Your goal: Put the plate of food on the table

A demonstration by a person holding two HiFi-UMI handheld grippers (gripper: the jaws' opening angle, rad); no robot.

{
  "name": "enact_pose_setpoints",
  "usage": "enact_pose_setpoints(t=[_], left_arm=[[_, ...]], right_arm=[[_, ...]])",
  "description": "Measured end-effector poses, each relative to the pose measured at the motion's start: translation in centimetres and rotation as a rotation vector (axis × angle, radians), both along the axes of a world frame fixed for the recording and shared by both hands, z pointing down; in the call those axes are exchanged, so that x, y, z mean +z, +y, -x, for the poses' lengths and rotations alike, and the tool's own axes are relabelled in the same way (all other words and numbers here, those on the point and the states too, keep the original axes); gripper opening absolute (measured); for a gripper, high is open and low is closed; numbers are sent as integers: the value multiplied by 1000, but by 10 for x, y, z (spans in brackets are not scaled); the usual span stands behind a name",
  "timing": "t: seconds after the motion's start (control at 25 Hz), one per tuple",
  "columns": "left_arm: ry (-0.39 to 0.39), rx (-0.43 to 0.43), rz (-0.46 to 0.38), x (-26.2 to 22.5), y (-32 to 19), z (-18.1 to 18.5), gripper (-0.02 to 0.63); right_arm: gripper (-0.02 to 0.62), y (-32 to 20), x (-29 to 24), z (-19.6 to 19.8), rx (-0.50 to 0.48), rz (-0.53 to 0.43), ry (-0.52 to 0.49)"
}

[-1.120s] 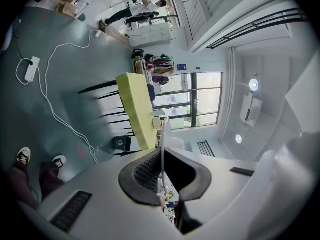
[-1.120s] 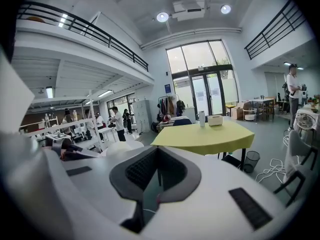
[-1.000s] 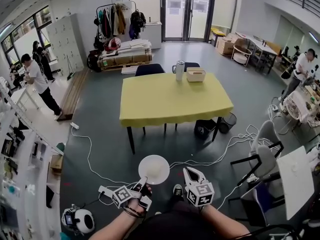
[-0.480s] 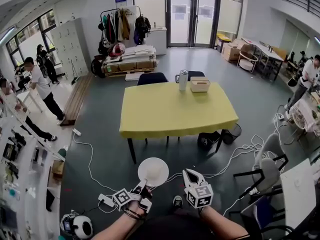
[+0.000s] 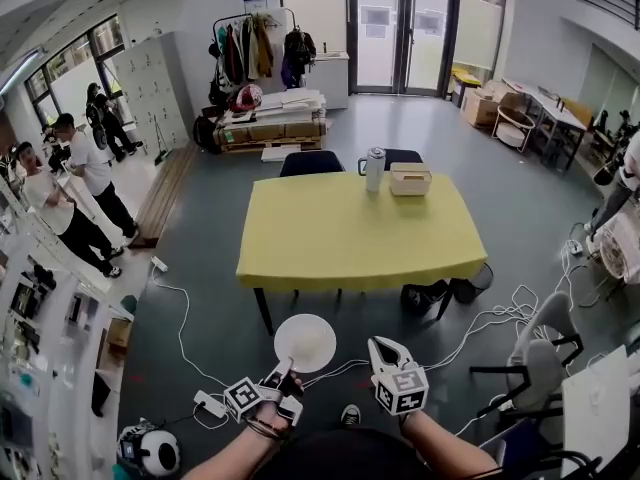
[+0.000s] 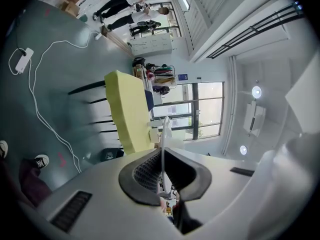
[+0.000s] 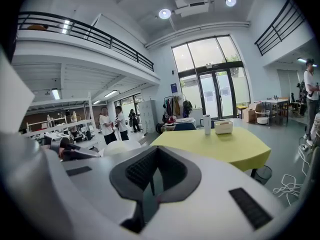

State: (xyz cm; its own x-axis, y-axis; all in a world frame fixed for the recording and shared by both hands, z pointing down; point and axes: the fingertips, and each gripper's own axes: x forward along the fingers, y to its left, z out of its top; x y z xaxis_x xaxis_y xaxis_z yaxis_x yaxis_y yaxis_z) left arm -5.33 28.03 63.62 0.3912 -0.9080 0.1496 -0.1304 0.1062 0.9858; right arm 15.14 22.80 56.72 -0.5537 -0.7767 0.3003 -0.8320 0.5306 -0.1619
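Observation:
A white plate [image 5: 305, 342] hangs level over the floor, short of the yellow table [image 5: 360, 233]. My left gripper [image 5: 284, 375] is shut on the plate's near rim. In the left gripper view the plate [image 6: 163, 134] stands edge-on between the black pads of that gripper [image 6: 162, 176]. I cannot make out food on it. My right gripper [image 5: 383, 349] is held beside the plate, shut and with nothing in it. The right gripper view shows that gripper [image 7: 154, 183], the plate [image 7: 120, 146] to its left and the table [image 7: 215, 144] ahead.
On the table's far end stand a flask [image 5: 375, 168] and a pale box [image 5: 411, 179], with dark chairs [image 5: 311, 162] behind. White cables [image 5: 180, 318] and a power strip [image 5: 210, 404] lie on the floor. A bin [image 5: 470, 290] sits by the table's right leg. People [image 5: 85, 183] stand at the left.
The table has come nearer and lower in the head view. Both grippers keep their places before me, the left still holding the plate.

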Motion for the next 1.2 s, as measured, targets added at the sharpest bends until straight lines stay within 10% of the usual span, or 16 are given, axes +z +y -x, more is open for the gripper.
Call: enact_pose_setpoints(t=[1.2], left_arm=[[-5, -71, -10, 7, -176, -21, 17]], right_arm=[[11, -177, 18, -12, -75, 24, 6]])
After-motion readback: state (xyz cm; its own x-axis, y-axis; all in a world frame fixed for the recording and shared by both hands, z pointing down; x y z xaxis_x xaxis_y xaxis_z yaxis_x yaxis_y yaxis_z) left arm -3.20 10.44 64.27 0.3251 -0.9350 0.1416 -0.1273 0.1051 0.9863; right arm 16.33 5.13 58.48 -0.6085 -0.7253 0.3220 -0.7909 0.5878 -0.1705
